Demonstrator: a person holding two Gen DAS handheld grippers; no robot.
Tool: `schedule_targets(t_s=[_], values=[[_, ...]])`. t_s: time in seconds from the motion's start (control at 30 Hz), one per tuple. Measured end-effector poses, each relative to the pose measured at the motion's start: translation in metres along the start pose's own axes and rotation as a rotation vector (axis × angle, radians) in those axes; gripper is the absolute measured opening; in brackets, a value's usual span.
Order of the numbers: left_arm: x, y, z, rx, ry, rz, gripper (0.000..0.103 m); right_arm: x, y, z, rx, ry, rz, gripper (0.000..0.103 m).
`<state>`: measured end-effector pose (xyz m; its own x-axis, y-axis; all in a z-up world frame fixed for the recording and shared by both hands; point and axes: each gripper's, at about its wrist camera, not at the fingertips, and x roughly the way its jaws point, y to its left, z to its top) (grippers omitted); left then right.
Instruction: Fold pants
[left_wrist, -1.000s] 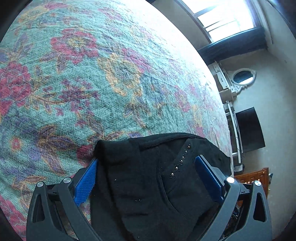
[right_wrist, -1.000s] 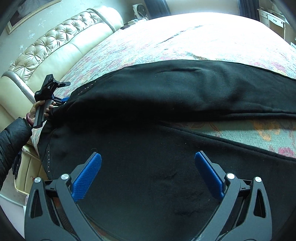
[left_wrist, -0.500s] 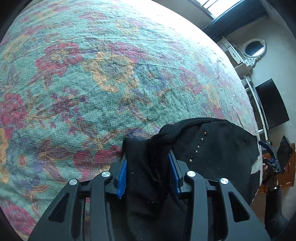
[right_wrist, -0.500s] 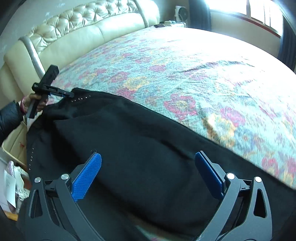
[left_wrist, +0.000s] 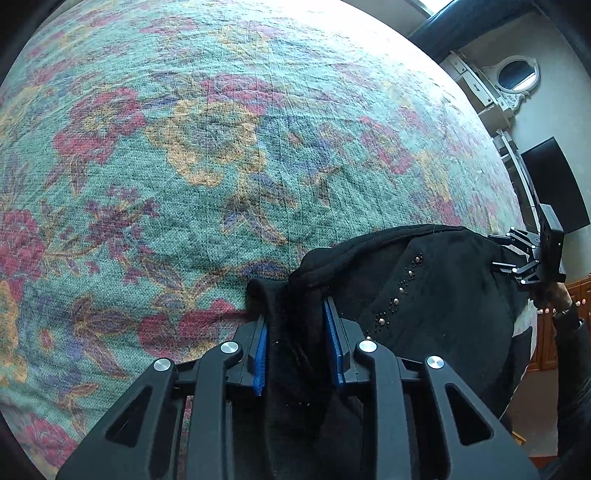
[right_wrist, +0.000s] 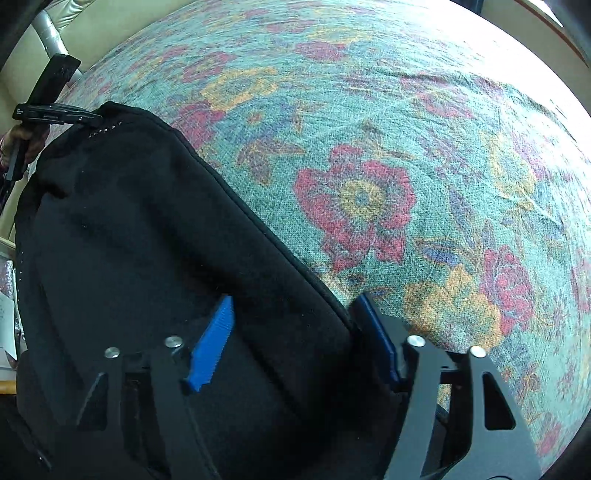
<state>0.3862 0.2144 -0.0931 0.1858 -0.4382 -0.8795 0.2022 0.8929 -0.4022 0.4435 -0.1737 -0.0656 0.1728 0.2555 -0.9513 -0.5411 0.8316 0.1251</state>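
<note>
pants (left_wrist: 436, 295), black, lie on the floral bed (left_wrist: 184, 166). left gripper (left_wrist: 297, 347) fingers pinch a bunched waistband fold, still closing; right gripper (right_wrist: 295, 336) fingers, half wide, close around the leg's edge.

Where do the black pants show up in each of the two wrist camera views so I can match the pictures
Left wrist view: the black pants lie lower right, a bunched fold between the closing jaws of the left gripper.
Right wrist view: the pants fill the left and bottom, their seamed edge running diagonally to the closing right gripper.
Shared landmark: the floral bedspread beneath them, and the row of studs near the waist.
</note>
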Motion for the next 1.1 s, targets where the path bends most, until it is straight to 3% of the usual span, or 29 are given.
schedule_targets(t_s=[0.03, 0.07, 0.17, 0.33, 0.47, 0.67, 0.8, 0.93, 1.1], values=[[0.0, -0.001, -0.001, 0.003, -0.001, 0.004, 0.028, -0.004, -0.001, 0.0, 0.011, 0.003, 0.015, 0.036], [0.0, -0.002, -0.001, 0.003, 0.0, 0.007, 0.028, -0.007, -0.003, -0.002, 0.024, 0.009, 0.036, 0.014], [-0.002, -0.006, -0.001, 0.01, -0.004, 0.018, 0.024, -0.015, 0.011, -0.009, -0.011, 0.001, -0.01, 0.009], [-0.011, -0.014, -0.008, 0.01, -0.05, -0.001, 0.019, -0.053, 0.046, -0.033, -0.058, -0.165, -0.159, 0.009], [-0.035, -0.018, -0.022, 0.007, -0.135, -0.117, 0.019, -0.086, 0.085, -0.068, -0.093, -0.283, -0.263, 0.009], [-0.088, -0.032, -0.071, 0.037, -0.259, -0.284, 0.019, -0.129, 0.143, -0.144, -0.089, -0.436, -0.34, 0.009], [-0.118, -0.043, -0.124, 0.062, -0.31, -0.345, 0.02, -0.133, 0.187, -0.201, -0.143, -0.456, -0.424, 0.009], [-0.123, -0.038, -0.185, 0.032, -0.314, -0.337, 0.028, -0.112, 0.217, -0.246, -0.184, -0.417, -0.466, 0.014], [-0.123, -0.013, -0.24, -0.059, -0.329, -0.321, 0.041, -0.083, 0.224, -0.268, -0.117, -0.336, -0.377, 0.037]])
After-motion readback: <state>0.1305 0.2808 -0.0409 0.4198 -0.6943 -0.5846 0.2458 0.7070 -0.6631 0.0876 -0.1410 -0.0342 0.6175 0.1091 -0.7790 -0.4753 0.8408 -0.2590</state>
